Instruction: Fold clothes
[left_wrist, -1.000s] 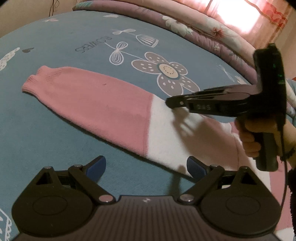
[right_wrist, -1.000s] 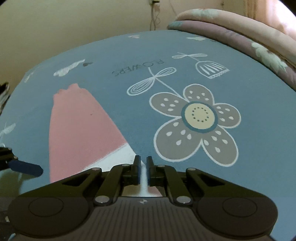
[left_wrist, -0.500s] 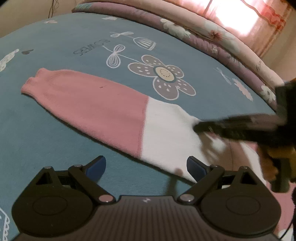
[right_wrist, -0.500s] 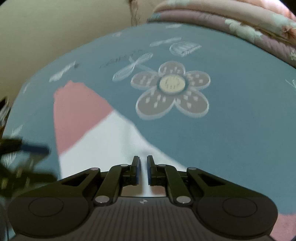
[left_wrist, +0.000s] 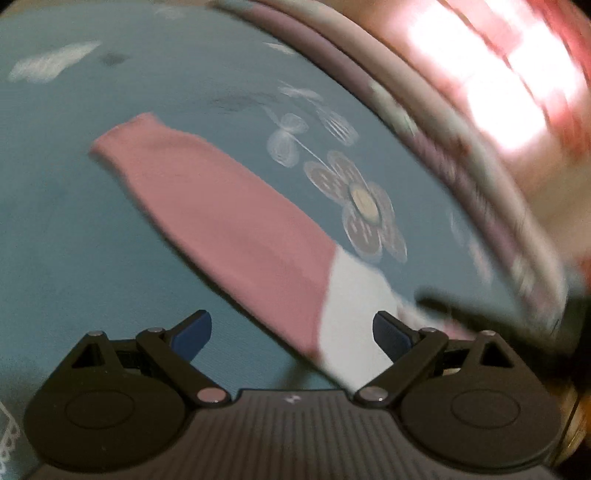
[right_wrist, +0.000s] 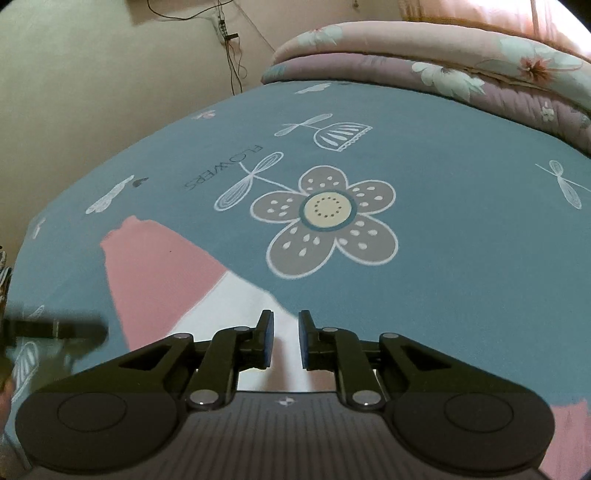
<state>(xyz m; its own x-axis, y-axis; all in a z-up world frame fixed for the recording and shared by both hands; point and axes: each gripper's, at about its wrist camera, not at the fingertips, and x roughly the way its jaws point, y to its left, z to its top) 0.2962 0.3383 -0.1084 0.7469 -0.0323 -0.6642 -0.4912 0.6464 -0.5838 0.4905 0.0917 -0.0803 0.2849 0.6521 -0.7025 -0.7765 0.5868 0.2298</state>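
Showing sleeve: pink-and-white sweater sleeve (left_wrist: 236, 221) lies flat on the blue flowered bed sheet (right_wrist: 461, 229), beside the big printed flower (right_wrist: 330, 221).
Long axis: in the left wrist view it runs from the cuff (left_wrist: 122, 138) at 10 o'clock down to the white shoulder part (left_wrist: 354, 306) at 4 o'clock; the cuff points away from the sweater body.
Left tool (left_wrist: 291, 332): jaws spread wide, nothing between them, hovering over the sleeve's near edge.
Right tool (right_wrist: 284, 339): jaws have just been opening; a narrow gap shows, with white cloth lying below it, no pinch visible.
Risk one: the freed shoulder cloth may slump or crease, spoiling a straight fold line.
Risk two: a shallow pinch could take only the top layer, letting the sleeve twist when carried over.
Risk three: left view is blurred, so a hasty reach may drag the sheet too.
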